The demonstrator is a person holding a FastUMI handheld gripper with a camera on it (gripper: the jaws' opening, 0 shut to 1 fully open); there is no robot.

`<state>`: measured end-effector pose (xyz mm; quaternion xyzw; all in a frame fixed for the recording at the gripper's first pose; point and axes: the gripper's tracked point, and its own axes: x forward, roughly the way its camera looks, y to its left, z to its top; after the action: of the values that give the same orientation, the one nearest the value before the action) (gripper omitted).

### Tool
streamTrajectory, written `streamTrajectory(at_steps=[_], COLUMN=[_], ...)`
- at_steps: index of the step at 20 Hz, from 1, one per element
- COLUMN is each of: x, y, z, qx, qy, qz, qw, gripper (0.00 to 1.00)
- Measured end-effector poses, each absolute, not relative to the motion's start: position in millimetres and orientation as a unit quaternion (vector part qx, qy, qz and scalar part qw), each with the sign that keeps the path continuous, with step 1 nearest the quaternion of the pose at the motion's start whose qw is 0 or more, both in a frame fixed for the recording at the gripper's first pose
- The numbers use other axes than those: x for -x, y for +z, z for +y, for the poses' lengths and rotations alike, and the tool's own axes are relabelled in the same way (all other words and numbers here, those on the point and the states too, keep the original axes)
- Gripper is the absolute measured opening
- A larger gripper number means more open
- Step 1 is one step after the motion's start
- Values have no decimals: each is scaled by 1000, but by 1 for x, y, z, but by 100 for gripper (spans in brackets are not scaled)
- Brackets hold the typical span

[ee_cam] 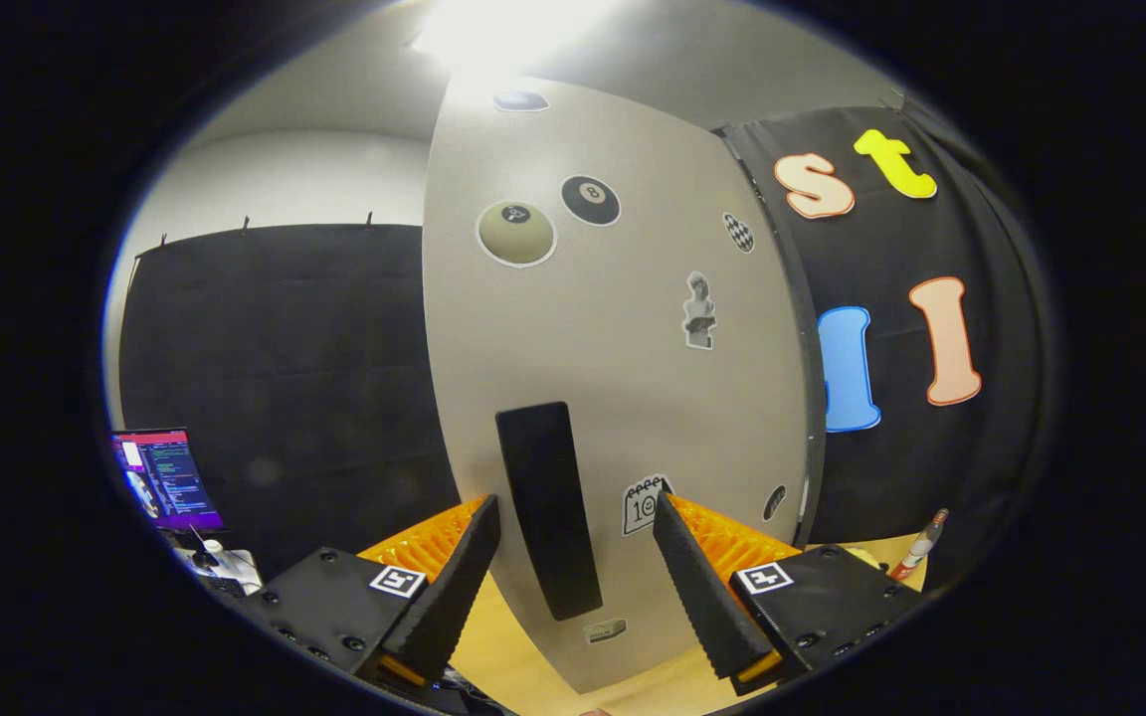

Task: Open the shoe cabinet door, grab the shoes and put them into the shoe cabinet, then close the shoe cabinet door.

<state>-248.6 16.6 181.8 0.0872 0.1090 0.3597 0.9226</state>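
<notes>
- Shoe cabinet door (613,328) stood shut, a pale panel dotted with stickers, close ahead of the gripper (573,577).
- Dark vertical handle (546,507) sat low on the door, between the gripper's two fingers and slightly beyond their tips.
- Fingers were spread wide, gripping nothing, neither one touching the handle.
- Cabinet rested on the wooden table (523,666); a laptop (167,479) stood off to the left.
- Judgement: a door step was in hand. A shut door suits either the opening or the just-finished closing; shoes were nowhere to settle it.
</notes>
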Motion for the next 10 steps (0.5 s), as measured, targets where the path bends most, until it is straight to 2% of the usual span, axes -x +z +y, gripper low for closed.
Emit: streamTrajectory(at_steps=[10], x=[196], y=[171], z=[95], qx=[-15], qy=[317], qz=[83], qw=[945], gripper=[97])
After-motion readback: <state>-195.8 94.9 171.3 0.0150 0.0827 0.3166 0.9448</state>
